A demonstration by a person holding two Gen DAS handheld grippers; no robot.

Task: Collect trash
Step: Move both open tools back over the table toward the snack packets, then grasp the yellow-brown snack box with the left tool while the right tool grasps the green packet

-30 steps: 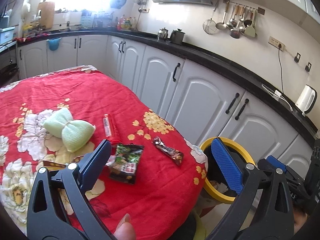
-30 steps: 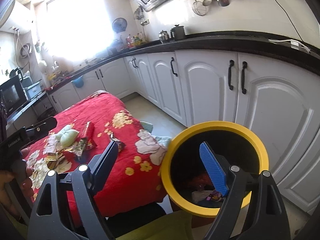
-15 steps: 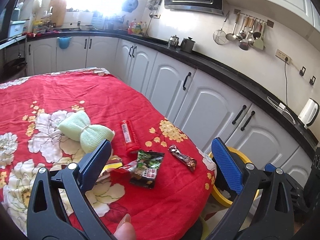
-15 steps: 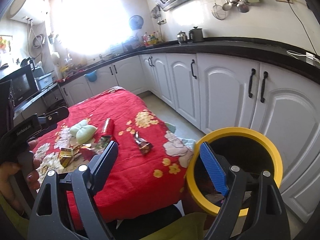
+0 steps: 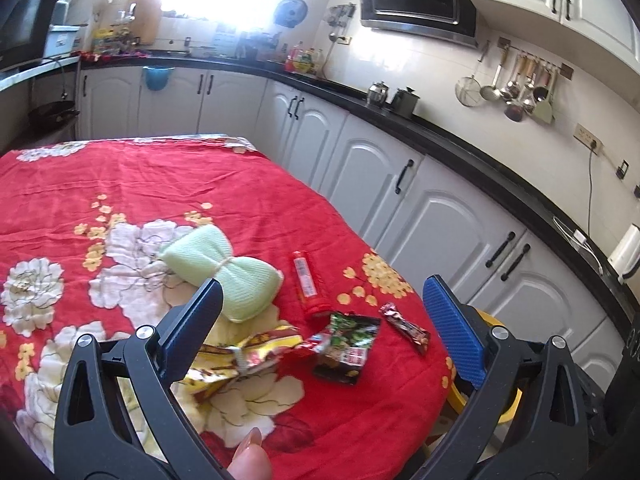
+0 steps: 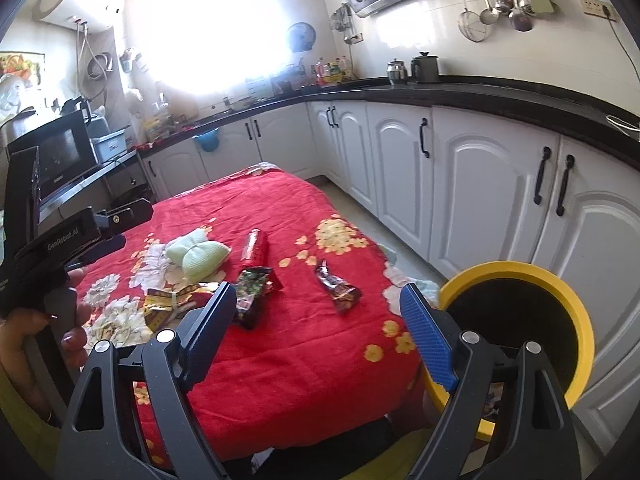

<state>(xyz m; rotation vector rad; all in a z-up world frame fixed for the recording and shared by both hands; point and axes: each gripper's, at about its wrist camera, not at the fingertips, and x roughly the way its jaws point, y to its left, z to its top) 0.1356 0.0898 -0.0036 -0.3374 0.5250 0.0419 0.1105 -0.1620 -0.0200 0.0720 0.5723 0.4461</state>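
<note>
Your left gripper's near finger [image 5: 188,328] covers one end of the crumpled yellow wrapper [image 5: 244,356], so you cannot see how far it runs toward the near edge of the red tablecloth [image 5: 160,184]. The yellow-rimmed bin [image 6: 516,316] beyond the cloth's right edge is dark inside, and your right gripper's blue pad [image 6: 428,344] hides part of its rim. In the left wrist view only slivers of that rim show. Print on the dark snack packet [image 5: 348,348] is too small to read.

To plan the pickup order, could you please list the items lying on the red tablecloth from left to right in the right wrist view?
Yellow crumpled wrapper → green bow-shaped cloth → red tube → dark snack-bar wrapper.
</note>
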